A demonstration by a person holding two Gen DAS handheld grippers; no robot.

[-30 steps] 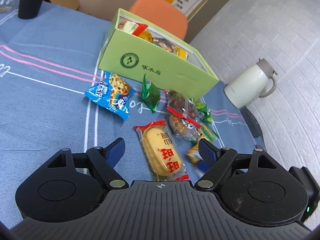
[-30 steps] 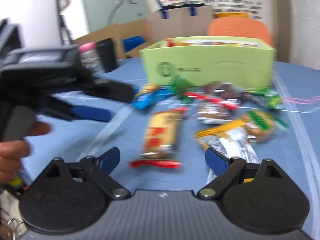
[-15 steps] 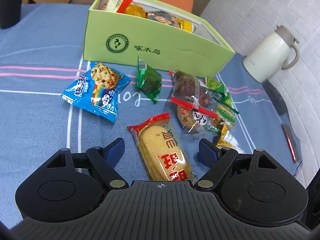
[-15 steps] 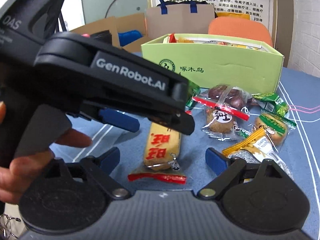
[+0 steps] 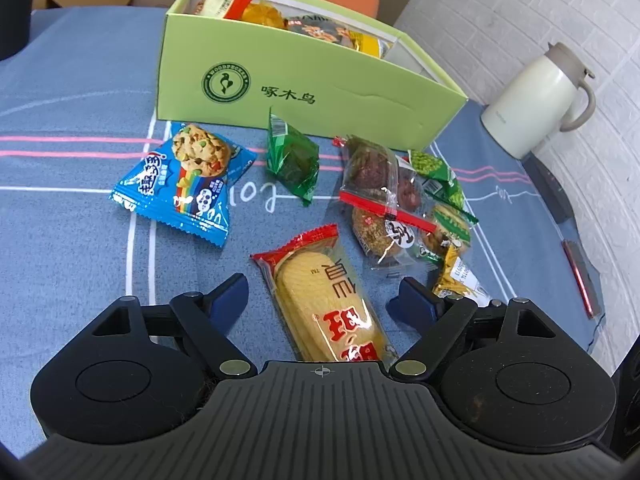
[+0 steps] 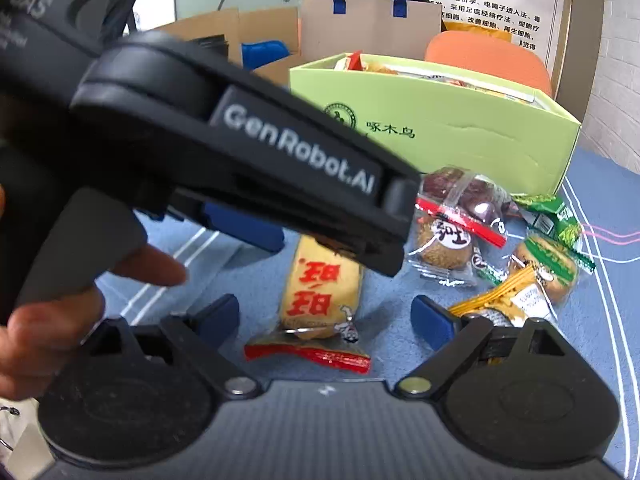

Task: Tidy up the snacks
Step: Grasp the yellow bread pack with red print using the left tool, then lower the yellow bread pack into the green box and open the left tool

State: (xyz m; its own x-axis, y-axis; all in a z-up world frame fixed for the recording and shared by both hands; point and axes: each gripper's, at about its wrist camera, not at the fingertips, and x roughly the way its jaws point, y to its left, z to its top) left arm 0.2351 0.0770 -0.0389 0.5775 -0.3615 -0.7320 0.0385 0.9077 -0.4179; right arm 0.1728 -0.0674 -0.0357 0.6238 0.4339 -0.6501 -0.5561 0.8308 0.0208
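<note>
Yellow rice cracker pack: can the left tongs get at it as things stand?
Probably yes. The left tongs are open with the yellow rice cracker pack lying flat between the fingers, nothing on top of it. The neighbouring clear pastry bag lies apart from it.

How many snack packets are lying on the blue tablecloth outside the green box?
6, maybe more hidden: blue cookie packet, dark green packet, yellow cracker packet between left gripper fingers, clear pastry bag, green-banded packet, yellow-striped packet.

Bare cloth (image 5: pixel 72 240) lies left of the blue packet (image 5: pixel 184 184). The box (image 5: pixel 304 84) walls the far side. Clustered packets (image 5: pixel 396 212) crowd the right. The left gripper (image 6: pixel 280 216) blocks the right camera's left half.
</note>
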